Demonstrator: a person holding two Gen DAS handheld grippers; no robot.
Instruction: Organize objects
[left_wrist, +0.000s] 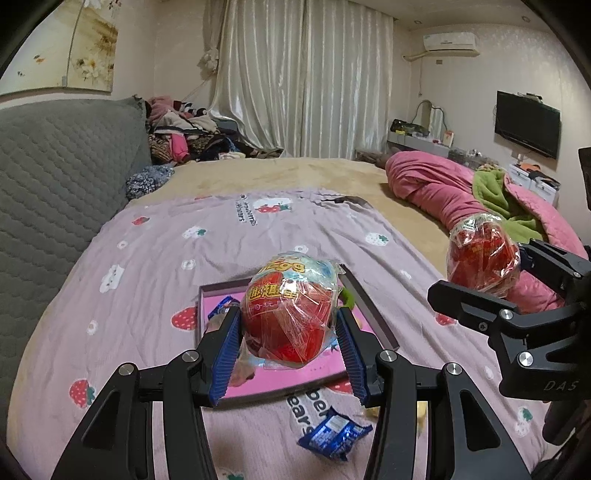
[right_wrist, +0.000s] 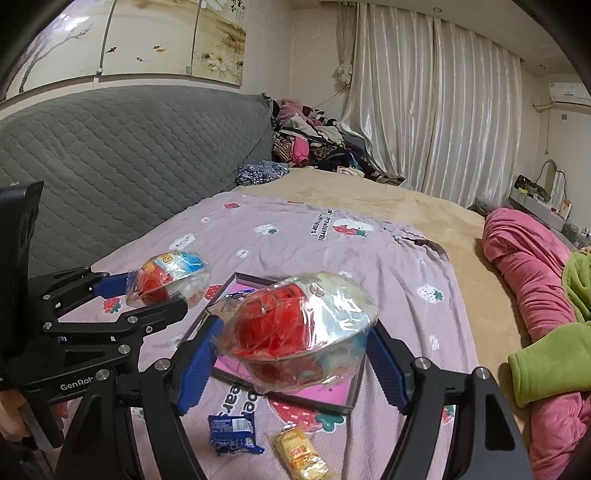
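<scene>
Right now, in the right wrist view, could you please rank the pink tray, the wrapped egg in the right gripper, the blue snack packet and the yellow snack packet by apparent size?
1. Pink tray, though partly hidden.
2. Wrapped egg held in the right gripper; nearness to the camera enlarges it.
3-4. Blue snack packet and yellow snack packet look alike; I will not rank them.

Two handheld grippers, a left gripper (left_wrist: 290, 347) and a right gripper (right_wrist: 295, 354), each clamp one toy. Two plastic-wrapped red toy eggs: one egg (left_wrist: 290, 314) in the left jaws, another egg (right_wrist: 295, 328) in the right. One shallow pink-lined box tray (right_wrist: 325, 397) on the strawberry-print sheet (right_wrist: 295, 243). Two blue snack packets: one blue packet (right_wrist: 232, 432) on the sheet, another blue packet (left_wrist: 220, 309) inside the tray. One yellow snack packet (right_wrist: 301, 452).
</scene>
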